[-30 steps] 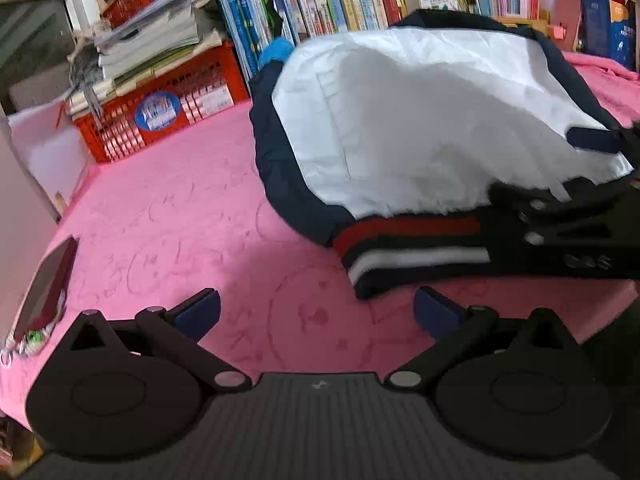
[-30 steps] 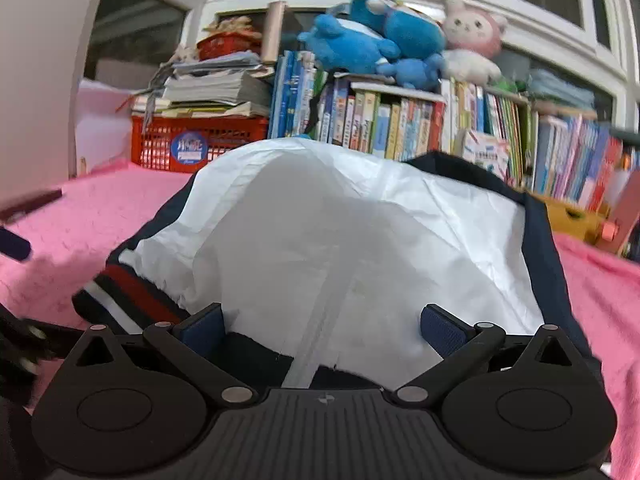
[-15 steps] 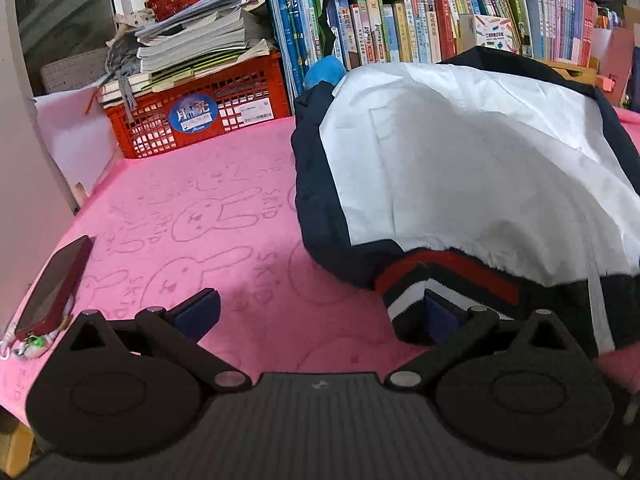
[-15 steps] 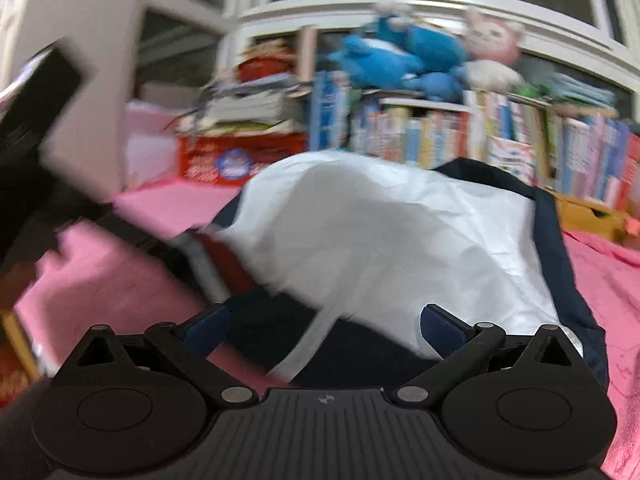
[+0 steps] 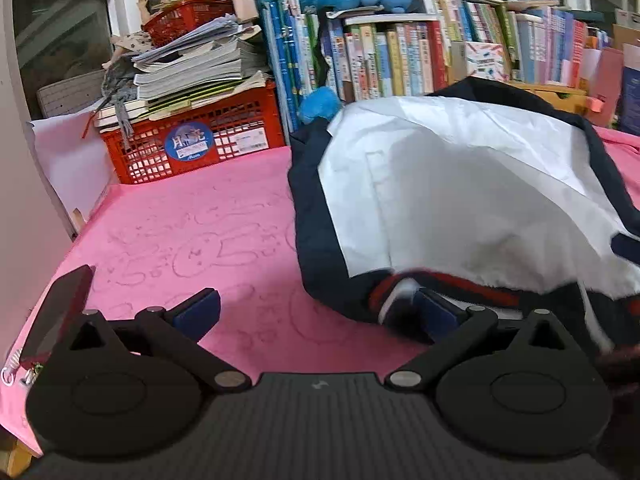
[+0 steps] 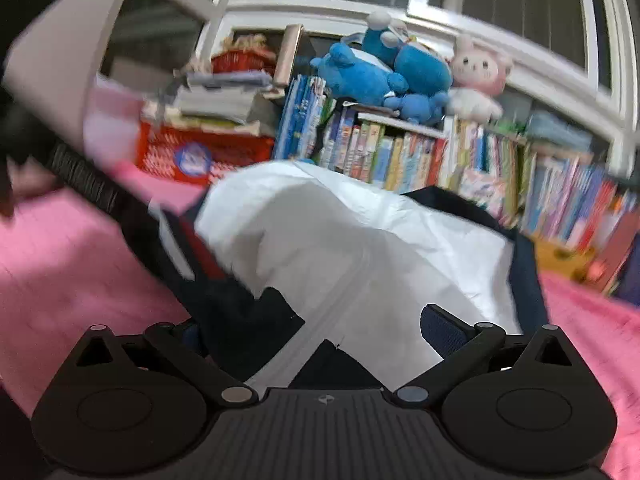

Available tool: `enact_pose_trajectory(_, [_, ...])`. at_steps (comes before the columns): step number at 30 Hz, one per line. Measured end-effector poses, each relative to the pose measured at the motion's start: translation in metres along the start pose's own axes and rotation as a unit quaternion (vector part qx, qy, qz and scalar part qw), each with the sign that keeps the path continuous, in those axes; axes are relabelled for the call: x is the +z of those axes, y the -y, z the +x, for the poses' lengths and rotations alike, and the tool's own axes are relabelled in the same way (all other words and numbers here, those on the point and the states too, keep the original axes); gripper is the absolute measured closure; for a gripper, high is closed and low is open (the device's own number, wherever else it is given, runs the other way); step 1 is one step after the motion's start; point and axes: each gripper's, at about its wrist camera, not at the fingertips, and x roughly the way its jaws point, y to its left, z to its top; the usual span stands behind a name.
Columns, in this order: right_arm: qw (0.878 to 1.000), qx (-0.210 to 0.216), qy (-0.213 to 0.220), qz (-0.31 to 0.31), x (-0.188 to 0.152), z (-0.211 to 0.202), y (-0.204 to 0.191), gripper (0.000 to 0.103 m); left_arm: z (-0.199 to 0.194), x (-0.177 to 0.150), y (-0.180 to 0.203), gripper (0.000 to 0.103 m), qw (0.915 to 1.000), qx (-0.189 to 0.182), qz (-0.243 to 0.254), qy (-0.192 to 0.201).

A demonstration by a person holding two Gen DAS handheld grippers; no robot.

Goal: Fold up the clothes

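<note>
A navy jacket with a white lining [image 5: 460, 200] lies bunched on the pink blanket [image 5: 208, 240], lining up. Its red, white and navy striped hem [image 5: 460, 284] is at the near edge. My left gripper [image 5: 316, 312] is open, low over the blanket, with its right finger [image 5: 436, 314] against the striped hem. My right gripper [image 6: 312, 328] is open over the jacket [image 6: 360, 248], with the near edge of the fabric lying between its fingers. The left gripper's arm [image 6: 80, 176] shows blurred at the left of the right wrist view.
A red crate [image 5: 192, 140] with stacked papers stands at the back left. A row of books [image 5: 420, 60] with blue and pink plush toys [image 6: 400, 76] on top lines the back. A dark phone [image 5: 60, 312] lies at the blanket's left edge.
My left gripper has moved right and forward until its right finger reached the striped hem. The right wrist view has swung and tilted, and the jacket's near edge has shifted.
</note>
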Motion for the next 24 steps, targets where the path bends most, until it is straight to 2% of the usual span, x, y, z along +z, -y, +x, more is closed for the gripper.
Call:
enact_pose_trajectory(4, [0.994,0.039,-0.018,0.097,0.008,0.000,0.034,0.000,-0.008,-0.013,0.009,0.000,0.9992,-0.031,0.024,-0.006])
enact_pose_trajectory(6, [0.991,0.034,-0.021,0.129,0.009,0.004,0.045,0.000,-0.010,-0.019,0.016,0.000,0.9979,-0.052,0.037,-0.012])
enact_pose_trajectory(8, [0.990,0.027,-0.009,0.135,0.010,0.001,0.048,0.000,-0.010,-0.023,0.025,0.000,0.9963,-0.070,0.047,-0.017])
enact_pose_trajectory(10, [0.990,0.019,0.004,0.142,0.012,-0.002,0.051,0.000,-0.008,-0.024,0.031,0.000,0.9960,-0.068,0.055,-0.016])
enact_pose_trajectory(12, [0.990,0.008,0.024,0.138,0.013,-0.008,0.052,0.000,-0.002,-0.021,0.035,0.000,0.9979,-0.027,0.059,-0.007])
enact_pose_trajectory(14, [0.992,-0.012,0.041,0.115,0.011,-0.014,0.051,0.000,0.014,-0.015,0.033,0.000,0.9972,0.052,0.054,-0.010])
enact_pose_trajectory(15, [0.994,-0.024,0.041,0.096,0.007,-0.015,0.050,0.000,0.018,-0.013,0.029,0.000,0.9956,0.079,0.050,-0.011])
enact_pose_trajectory(19, [0.995,-0.098,0.028,-0.007,-0.024,-0.021,0.043,0.000,0.011,-0.011,0.011,0.000,0.9948,0.100,0.013,0.010])
enact_pose_trajectory(22, [0.984,-0.158,0.014,-0.087,-0.051,-0.026,0.039,0.000,-0.007,-0.008,0.003,0.000,0.9941,0.104,0.000,0.032])
enact_pose_trajectory(24, [0.976,-0.204,-0.001,-0.079,-0.052,-0.030,0.057,0.000,-0.019,-0.005,-0.002,0.000,0.9930,0.109,-0.003,0.044])
